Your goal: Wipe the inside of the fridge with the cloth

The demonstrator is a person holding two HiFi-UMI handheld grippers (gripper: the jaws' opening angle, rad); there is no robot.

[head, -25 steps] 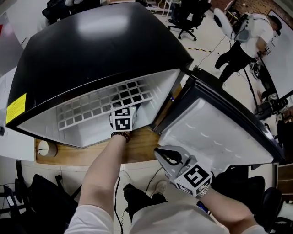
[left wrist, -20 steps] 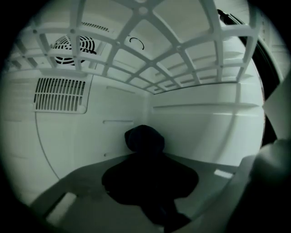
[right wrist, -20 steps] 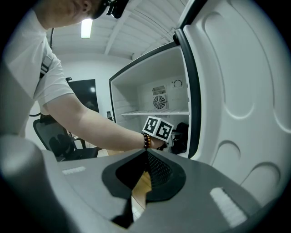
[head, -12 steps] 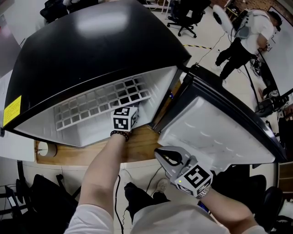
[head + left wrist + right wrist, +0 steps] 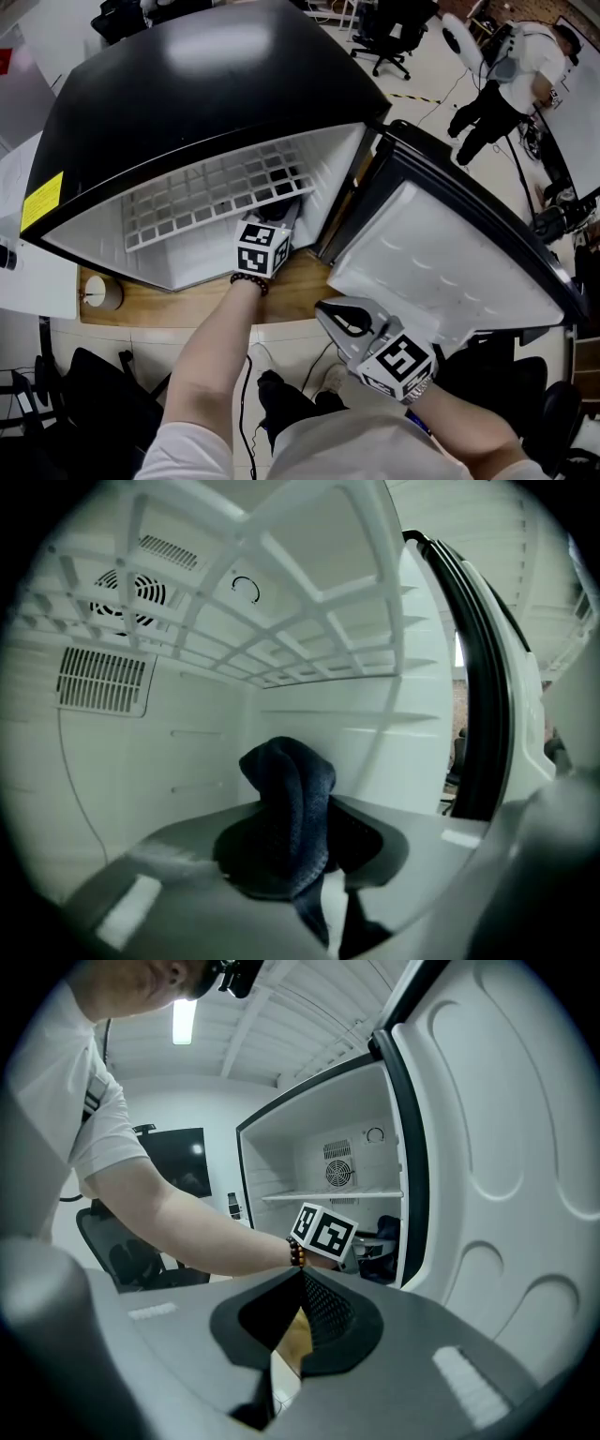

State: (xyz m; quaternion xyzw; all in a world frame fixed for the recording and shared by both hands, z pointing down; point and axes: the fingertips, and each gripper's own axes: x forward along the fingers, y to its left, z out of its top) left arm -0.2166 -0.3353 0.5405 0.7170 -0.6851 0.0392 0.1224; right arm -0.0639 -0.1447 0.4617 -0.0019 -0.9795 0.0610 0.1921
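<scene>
The black fridge (image 5: 197, 84) stands open with a white inside. My left gripper (image 5: 279, 222) reaches in under the white grid shelf (image 5: 206, 192), near the right wall. In the left gripper view it (image 5: 292, 850) is shut on a dark blue cloth (image 5: 286, 780), which bunches upright between the pads in front of the right wall (image 5: 375, 733). My right gripper (image 5: 330, 317) hangs outside, below the open door (image 5: 441, 272), shut with nothing in it. The right gripper view (image 5: 302, 1312) shows the left gripper's marker cube (image 5: 326, 1232) and the cloth (image 5: 387, 1234) at the fridge's mouth.
A fan vent (image 5: 131, 591) and a slotted grille (image 5: 103, 679) sit on the back wall. The door's black gasket (image 5: 473, 677) runs along the right. The fridge rests on a wooden board (image 5: 291, 292). A person (image 5: 511, 66) and an office chair (image 5: 389, 33) are far behind.
My left gripper has slid a little to the right with the cloth, toward the fridge's right wall. The right gripper has stayed in place.
</scene>
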